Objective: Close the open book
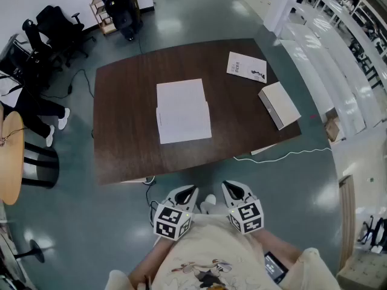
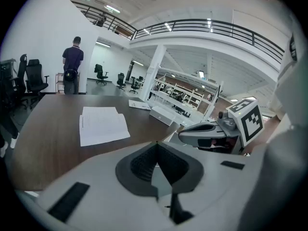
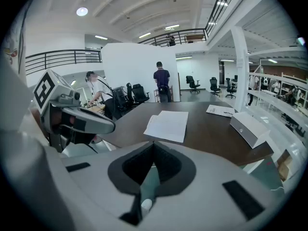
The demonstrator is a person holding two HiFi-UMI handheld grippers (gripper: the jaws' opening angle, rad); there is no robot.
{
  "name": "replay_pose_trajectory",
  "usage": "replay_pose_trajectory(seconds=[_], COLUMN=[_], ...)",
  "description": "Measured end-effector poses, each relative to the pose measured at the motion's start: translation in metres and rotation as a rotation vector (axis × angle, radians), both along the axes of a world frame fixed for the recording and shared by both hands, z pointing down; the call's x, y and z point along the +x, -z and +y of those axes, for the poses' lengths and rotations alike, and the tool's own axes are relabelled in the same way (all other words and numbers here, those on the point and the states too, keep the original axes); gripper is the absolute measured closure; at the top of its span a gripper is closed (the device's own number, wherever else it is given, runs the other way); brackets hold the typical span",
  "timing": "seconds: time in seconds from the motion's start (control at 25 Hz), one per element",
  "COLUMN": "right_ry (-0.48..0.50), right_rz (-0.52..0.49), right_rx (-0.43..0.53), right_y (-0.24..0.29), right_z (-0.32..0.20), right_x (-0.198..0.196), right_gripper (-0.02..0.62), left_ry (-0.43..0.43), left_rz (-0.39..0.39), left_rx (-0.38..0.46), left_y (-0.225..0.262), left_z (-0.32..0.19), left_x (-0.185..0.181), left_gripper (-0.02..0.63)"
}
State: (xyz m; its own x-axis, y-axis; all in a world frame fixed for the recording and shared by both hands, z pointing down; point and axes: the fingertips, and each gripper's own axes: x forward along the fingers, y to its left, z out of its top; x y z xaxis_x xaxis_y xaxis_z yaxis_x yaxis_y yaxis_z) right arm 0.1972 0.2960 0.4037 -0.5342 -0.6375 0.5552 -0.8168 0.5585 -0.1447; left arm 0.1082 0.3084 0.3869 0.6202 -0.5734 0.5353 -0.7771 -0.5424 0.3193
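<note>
The open book (image 1: 182,110) lies flat with white pages up in the middle of the dark brown table (image 1: 121,150). It also shows in the left gripper view as the open book (image 2: 102,124) and in the right gripper view as the open book (image 3: 168,125). My left gripper (image 1: 191,190) and right gripper (image 1: 230,186) hang side by side close to my body, short of the table's near edge and well apart from the book. Both are shut with nothing between the jaws, as seen at the left gripper (image 2: 156,144) and the right gripper (image 3: 154,144).
A white pamphlet (image 1: 246,67) and a closed white book or box (image 1: 279,104) lie at the table's right end. A cable (image 1: 284,156) runs over the floor by the near right corner. Office chairs (image 1: 51,29), a round wooden table (image 1: 9,156) and a standing person (image 2: 72,64) are around.
</note>
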Motion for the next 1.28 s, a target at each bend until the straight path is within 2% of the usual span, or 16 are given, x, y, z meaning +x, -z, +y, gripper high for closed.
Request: replay_pose_trajectory(seconds=[0.2,0.44,0.64,0.76,0.92,1.0,1.08,1.28], right_ry=[0.0,0.003,0.019,0.031,0.027,0.016,0.005,-0.061], right_rz=[-0.013,-0.034,-0.08,-0.103,-0.104,-0.097,-0.092,-0.094], right_rx=[-0.016,-0.045,-0.05,-0.063,-0.062,-0.066,-0.064,-0.07], right_y=[0.0,-0.012,-0.009,-0.012,-0.02,-0.022,-0.02,-0.022], right_z=[0.015,0.023,0.024,0.028,0.024,0.023,0.02,-0.015], right_x=[0.014,0.022,0.022,0.026,0.034,0.038,0.041,0.043], right_gripper=[0.591,0.591,0.589,0.588,0.588,0.589,0.589,0.589], left_ry=[0.004,0.022,0.035,0.091,0.204,0.246,0.271,0.303], left_rz=[0.013,0.006,0.036,0.096,0.231,0.283,0.305,0.29], left_rx=[-0.033,-0.082,-0.098,-0.132,-0.179,-0.209,-0.237,-0.264], left_y=[-0.001,-0.014,-0.017,-0.023,-0.03,-0.036,-0.043,-0.074], left_z=[0.022,0.026,0.019,0.011,-0.018,-0.035,-0.054,-0.121], left_x=[0.013,0.017,0.01,-0.008,-0.048,-0.066,-0.086,-0.132], left_gripper=[0.6,0.6,0.6,0.564,0.492,0.485,0.477,0.471])
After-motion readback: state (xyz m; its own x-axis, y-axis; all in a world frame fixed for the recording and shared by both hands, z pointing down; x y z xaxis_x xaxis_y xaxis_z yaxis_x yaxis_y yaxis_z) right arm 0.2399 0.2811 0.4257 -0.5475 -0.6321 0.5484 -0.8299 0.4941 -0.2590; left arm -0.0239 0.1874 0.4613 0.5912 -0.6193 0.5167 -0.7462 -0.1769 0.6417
